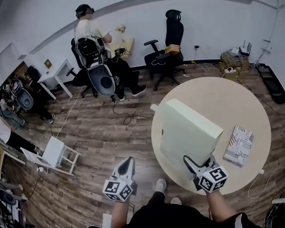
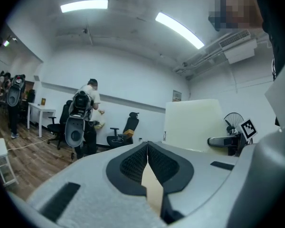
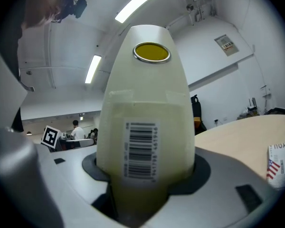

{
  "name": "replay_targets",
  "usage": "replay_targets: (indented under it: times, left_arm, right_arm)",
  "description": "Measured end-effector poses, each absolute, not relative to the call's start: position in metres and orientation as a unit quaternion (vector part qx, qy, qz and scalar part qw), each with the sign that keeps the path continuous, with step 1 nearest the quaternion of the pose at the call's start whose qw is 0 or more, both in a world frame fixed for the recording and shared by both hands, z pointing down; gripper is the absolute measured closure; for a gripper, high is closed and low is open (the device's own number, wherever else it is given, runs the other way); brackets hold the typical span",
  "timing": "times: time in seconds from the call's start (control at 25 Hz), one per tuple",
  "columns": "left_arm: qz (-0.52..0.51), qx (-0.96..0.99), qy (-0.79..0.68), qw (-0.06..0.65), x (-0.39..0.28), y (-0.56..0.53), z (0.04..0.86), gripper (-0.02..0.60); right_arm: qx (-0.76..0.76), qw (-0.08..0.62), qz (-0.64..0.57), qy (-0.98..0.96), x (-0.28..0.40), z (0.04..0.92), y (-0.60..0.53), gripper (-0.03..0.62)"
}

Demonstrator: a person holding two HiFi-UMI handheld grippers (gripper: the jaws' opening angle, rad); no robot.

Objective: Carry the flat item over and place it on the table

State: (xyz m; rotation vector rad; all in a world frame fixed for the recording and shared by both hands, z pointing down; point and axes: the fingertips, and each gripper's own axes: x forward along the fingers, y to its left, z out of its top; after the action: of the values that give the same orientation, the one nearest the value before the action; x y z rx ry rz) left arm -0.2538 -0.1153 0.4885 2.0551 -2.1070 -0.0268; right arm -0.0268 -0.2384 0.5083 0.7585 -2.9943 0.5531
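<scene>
1. We judge the step in hand to be the set-down. The pale cream flat cardboard box (image 1: 187, 132) hangs tilted over the near-left part of the round beige wooden table (image 1: 228, 103). We cannot tell whether its low edge touches the top yet.
2. To do it well, we would bring the low edge down first, then lay the broad face flat. We would not let the jaws go until the tabletop takes the weight.
3. The box's far-left corner seems to stick out past the table rim, so we would shift it towards the table's middle before releasing.
4. We would keep it off the stars-and-stripes printed booklet (image 1: 239, 145), which lies near the box on its right.
5. The right gripper (image 1: 199, 164) pinches the box at its near edge. In the right gripper view the box fills the gap between the jaws, barcode label facing the camera, and rises straight away from the claw.
6. The left gripper (image 1: 127, 164) has its jaws pressed together with nothing in them. It is over the wood floor, left of the table and well apart from the box.
</scene>
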Motion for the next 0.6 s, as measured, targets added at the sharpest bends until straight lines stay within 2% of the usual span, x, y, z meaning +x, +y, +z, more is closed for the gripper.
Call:
replay_targets:
  times: [0.28,0.6]
  left_arm:
    - [-0.013,0.760,-0.642,0.102,-0.265,-0.191,0.483,0.575]
    - [0.012,0.795,-0.598,0.102,-0.299,-0.248,0.503,0.575]
  right_arm:
    - [0.276,-0.006,0.219,-0.936,-0.041,0.518,-0.274,0.299]
    - [0.266,-0.046,0.386,-0.882,-0.058,0.566,-0.297,0.296]
